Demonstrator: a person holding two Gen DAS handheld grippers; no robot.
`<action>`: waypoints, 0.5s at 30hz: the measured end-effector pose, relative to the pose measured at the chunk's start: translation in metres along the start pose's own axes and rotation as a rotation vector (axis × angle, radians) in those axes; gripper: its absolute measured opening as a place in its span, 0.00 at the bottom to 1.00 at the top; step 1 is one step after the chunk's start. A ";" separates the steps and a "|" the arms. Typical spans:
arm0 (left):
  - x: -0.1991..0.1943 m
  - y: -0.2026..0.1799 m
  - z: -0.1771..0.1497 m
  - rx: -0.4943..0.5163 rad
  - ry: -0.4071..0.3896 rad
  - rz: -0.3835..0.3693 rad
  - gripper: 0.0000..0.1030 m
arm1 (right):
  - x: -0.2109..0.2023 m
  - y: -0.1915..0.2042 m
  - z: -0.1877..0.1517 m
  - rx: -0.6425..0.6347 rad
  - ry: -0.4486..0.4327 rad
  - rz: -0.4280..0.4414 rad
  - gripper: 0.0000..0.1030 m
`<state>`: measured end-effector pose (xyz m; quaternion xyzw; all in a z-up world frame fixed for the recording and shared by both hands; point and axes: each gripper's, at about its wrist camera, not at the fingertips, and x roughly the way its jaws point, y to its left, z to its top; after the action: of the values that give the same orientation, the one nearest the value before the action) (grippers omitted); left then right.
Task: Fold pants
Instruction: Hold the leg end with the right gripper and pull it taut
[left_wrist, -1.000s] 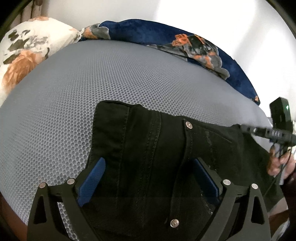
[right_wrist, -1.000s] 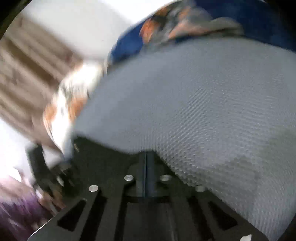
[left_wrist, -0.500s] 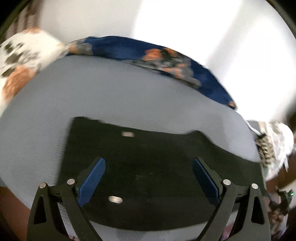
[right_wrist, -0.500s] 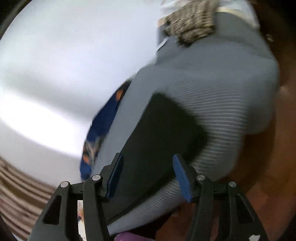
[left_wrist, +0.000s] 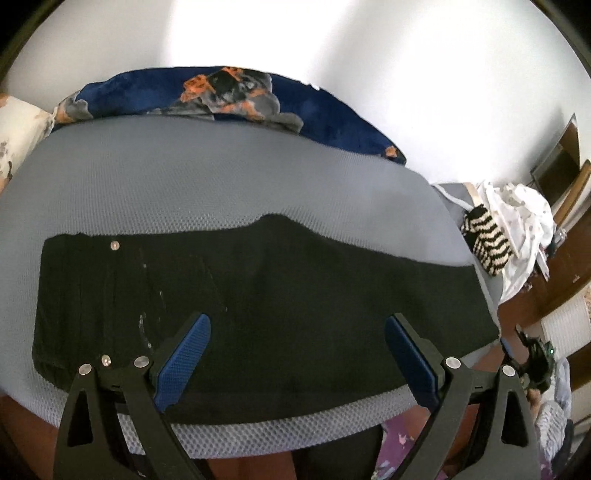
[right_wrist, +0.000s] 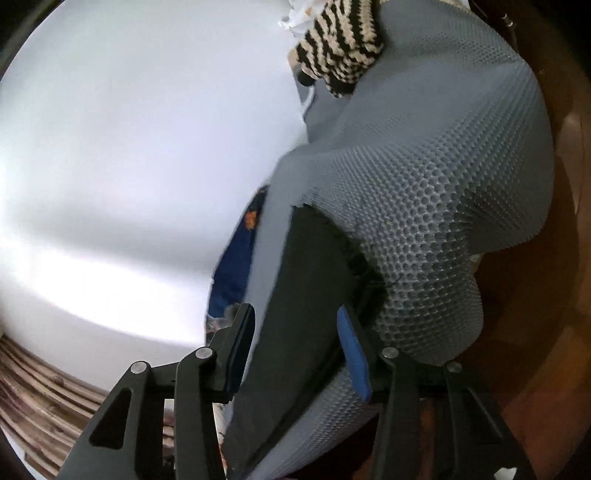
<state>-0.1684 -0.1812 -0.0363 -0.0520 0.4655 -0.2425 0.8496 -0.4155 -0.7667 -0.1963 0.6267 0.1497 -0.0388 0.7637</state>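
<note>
Before me the black denim pants (left_wrist: 258, 295) lie flat as a long dark band across the middle of the left wrist frame, on the grey mesh-textured bed (left_wrist: 184, 177). The waist end sits at the left, with silver rivets and pale stitching showing. In the right wrist frame their frayed hem end (right_wrist: 325, 229) lies at centre.

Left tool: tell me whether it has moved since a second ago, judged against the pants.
Yes. The left tool has backed away from the pants: a second ago the waistband filled the view; now the whole garment shows on the grey mattress.
</note>
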 end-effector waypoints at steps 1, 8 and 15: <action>0.002 0.000 -0.001 -0.004 0.010 0.002 0.92 | 0.001 0.000 0.000 0.001 0.007 0.000 0.44; 0.007 0.000 -0.009 -0.048 0.045 -0.015 0.92 | 0.014 -0.005 0.003 0.007 0.028 -0.087 0.33; 0.007 -0.004 -0.010 -0.039 0.057 -0.021 0.92 | 0.000 -0.003 0.005 0.006 -0.007 -0.109 0.32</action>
<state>-0.1745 -0.1866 -0.0464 -0.0666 0.4937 -0.2433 0.8323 -0.4150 -0.7718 -0.1982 0.6196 0.1809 -0.0827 0.7593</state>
